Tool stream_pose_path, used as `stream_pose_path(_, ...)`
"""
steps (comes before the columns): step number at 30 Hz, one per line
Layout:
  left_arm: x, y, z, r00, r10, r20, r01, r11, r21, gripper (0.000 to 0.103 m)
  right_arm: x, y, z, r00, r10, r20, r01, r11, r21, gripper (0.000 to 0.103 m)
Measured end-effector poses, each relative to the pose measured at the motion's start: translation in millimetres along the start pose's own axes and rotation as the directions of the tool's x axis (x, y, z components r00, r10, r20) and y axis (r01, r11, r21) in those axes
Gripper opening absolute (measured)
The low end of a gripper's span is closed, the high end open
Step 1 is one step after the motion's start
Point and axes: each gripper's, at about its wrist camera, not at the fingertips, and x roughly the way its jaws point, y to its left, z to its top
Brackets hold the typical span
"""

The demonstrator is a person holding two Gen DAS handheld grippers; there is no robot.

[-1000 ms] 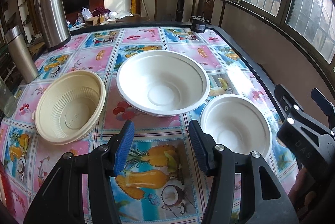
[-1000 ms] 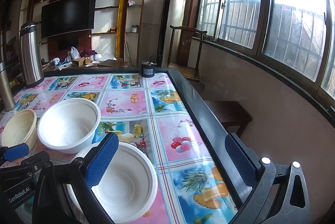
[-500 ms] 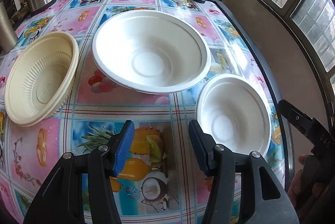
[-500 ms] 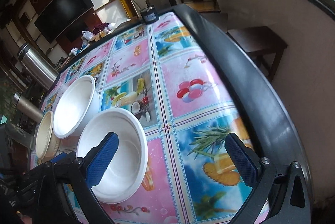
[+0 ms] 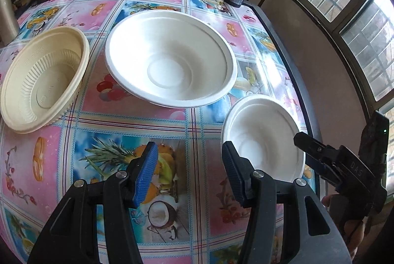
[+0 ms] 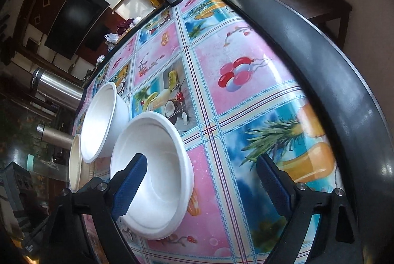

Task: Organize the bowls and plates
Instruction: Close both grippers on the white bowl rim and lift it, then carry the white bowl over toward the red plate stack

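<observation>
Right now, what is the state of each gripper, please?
Left gripper: open, holding nothing, above the tablecloth.
Right gripper: open wide, holding nothing, one finger over the small white bowl.

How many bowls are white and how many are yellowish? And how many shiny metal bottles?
White bowls: 2, the large white bowl and the small white bowl
Cream bowl: 1
Steel flasks: 2, the big flask and the slim flask
Total: 5

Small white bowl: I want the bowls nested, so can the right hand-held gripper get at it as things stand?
Probably yes. The right hand-held gripper is open, its left finger over the small white bowl, nothing between.
</observation>
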Motion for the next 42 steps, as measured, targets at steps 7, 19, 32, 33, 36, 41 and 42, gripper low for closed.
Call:
stream_pose_path(7,-5.6,-12.5,3.9,1.000,-0.007,0.025,0.006,1.000,0.020,0.066,2.4,-1.0,1.4,0.998,0.059,-0.020,-0.058,0.998,0.031,0.080)
stream_pose_path(19,33.7,-13.6,1.2,0.997,-0.056,-0.053,0.056,0.998,0.003,0.065,16.0,1.1,-3.9,0.990,0.132,-0.049,-0.128,0.988,0.082,0.037)
stream_pose_path(32,37.7,-18.7,-6.4,0.993,-0.111,-0.049,0.114,0.992,0.058,0.009,17.7,11.9,-9.2,0.995,0.094,-0.022,-0.093,0.995,0.046,0.011)
stream_pose_path(33,37.1,-18.5,-6.5,0.993,-0.110,-0.048,0.113,0.992,0.060,0.009,17.5,12.6,-9.9,0.996,0.091,-0.021,-0.090,0.995,0.041,0.010)
stream_pose_path(36,32.9,-19.2,-9.0,0.994,-0.101,-0.042,0.104,0.992,0.074,0.009,17.0,19.0,-13.5,0.998,0.065,-0.013,-0.064,0.998,0.013,0.009)
stream_pose_path(41,24.3,-10.4,-14.6,0.996,-0.087,-0.034,0.089,0.993,0.075,0.009,18.2,33.8,-24.2,0.999,0.042,-0.011,-0.042,0.999,-0.029,0.008)
stream_pose_path(42,22.2,-6.4,-16.1,0.996,-0.087,-0.033,0.089,0.994,0.070,0.009,19.0,38.7,-27.6,0.999,0.036,-0.012,-0.036,0.998,-0.043,0.009)
